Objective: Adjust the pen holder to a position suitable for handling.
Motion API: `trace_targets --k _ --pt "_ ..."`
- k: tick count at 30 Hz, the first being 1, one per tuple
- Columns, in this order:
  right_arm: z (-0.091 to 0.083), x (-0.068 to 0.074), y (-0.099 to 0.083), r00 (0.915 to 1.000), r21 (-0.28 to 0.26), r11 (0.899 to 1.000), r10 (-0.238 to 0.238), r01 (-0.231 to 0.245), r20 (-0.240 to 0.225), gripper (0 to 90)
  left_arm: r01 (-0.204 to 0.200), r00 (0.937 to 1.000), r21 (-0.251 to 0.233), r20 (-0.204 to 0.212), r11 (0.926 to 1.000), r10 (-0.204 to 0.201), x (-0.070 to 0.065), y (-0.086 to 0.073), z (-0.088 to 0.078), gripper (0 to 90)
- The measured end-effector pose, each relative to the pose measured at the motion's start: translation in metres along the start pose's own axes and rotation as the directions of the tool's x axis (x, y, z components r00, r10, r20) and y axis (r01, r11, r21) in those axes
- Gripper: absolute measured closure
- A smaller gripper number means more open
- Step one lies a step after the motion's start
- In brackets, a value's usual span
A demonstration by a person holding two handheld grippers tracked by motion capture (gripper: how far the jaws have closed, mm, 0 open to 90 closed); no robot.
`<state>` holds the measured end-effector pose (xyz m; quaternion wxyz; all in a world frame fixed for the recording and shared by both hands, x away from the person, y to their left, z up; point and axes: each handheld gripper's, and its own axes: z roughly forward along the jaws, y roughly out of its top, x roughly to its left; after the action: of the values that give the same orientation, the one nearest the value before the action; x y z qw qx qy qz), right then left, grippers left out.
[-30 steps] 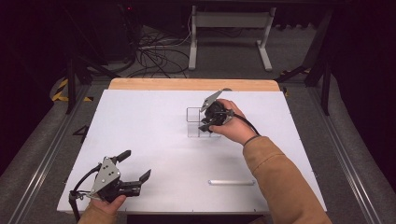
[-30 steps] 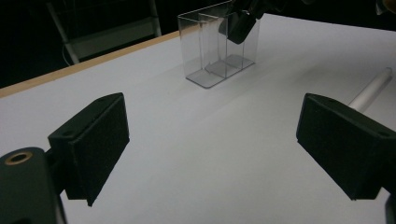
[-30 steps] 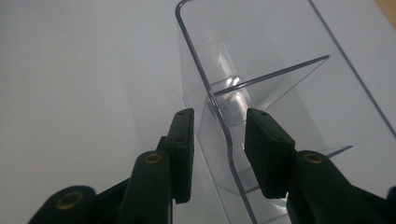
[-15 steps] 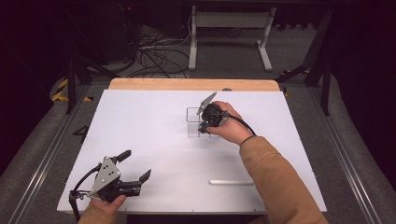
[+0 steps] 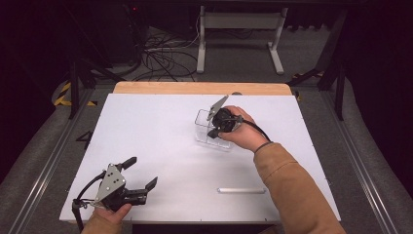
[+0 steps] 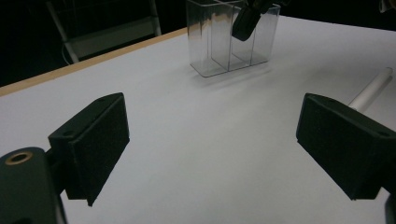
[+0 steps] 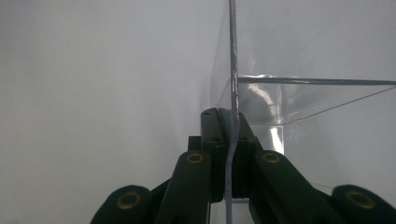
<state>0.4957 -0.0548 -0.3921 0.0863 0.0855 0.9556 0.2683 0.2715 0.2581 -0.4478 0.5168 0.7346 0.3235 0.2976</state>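
Transparency makes the box hard to read, but the clear plastic organizer (image 5: 212, 129) stands upright on the white counter (image 5: 160, 126), a little right of the middle and toward the far wooden edge. It has thin walls and inner dividers that make several compartments, and all of them look empty.

The right hand-held gripper (image 5: 214, 130) comes from above onto the near-right side of the organizer. Its jaws have just been closing, and in the right gripper view they are pressed together with one thin wall (image 7: 232, 93) of the organizer between the pads. I think the wall is taken because the box is too wide and too smooth to grip around the outside; a thin edge gives the pads something firm to pinch. This grip probably serves to lift or move the box.

The left hand-held gripper (image 5: 141, 181) rests at the near-left corner of the counter, well apart from the organizer. Its jaws stand wide open with nothing between them. It seems to wait there so that it does not disturb the other hand.

A silver rod (image 5: 242, 190) lies flat near the front edge, untouched, between the two hands.
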Motion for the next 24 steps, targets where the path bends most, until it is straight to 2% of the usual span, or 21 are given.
trace_targets --k 3,5,10,18,21,24 --pt "-0.011 0.012 0.004 0.9993 -0.027 0.999 -0.032 0.031 -0.019 88.6 0.002 1.0 0.001 -0.001 1.0 -0.002 -0.001 0.0 0.0 10.3" --pt "-0.017 0.02 0.006 0.9959 -0.024 0.996 -0.081 0.081 -0.04 88.5 -0.003 1.0 0.003 -0.003 1.0 0.003 -0.001 0.0 0.001 10.4" --pt "-0.021 0.043 0.008 0.9871 -0.021 0.99 -0.14 0.138 -0.078 88.4 0.0 1.0 0.002 -0.002 1.0 0.0 -0.001 0.0 0.001 10.4" --pt "-0.01 0.066 0.01 0.9763 -0.003 0.984 -0.178 0.179 -0.123 88.5 -0.005 1.0 0.004 -0.001 1.0 0.005 -0.001 0.0 0.001 10.4" --pt "-0.004 0.069 0.011 0.9715 0.0 0.981 -0.191 0.193 -0.14 88.5 0.0 1.0 0.002 0.0 1.0 0.0 -0.001 0.0 0.001 10.4" --pt "-0.001 0.07 0.01 0.9724 0.007 0.982 -0.186 0.189 -0.141 88.4 -0.003 1.0 0.004 0.0 1.0 0.003 -0.001 0.0 0.0 10.4"
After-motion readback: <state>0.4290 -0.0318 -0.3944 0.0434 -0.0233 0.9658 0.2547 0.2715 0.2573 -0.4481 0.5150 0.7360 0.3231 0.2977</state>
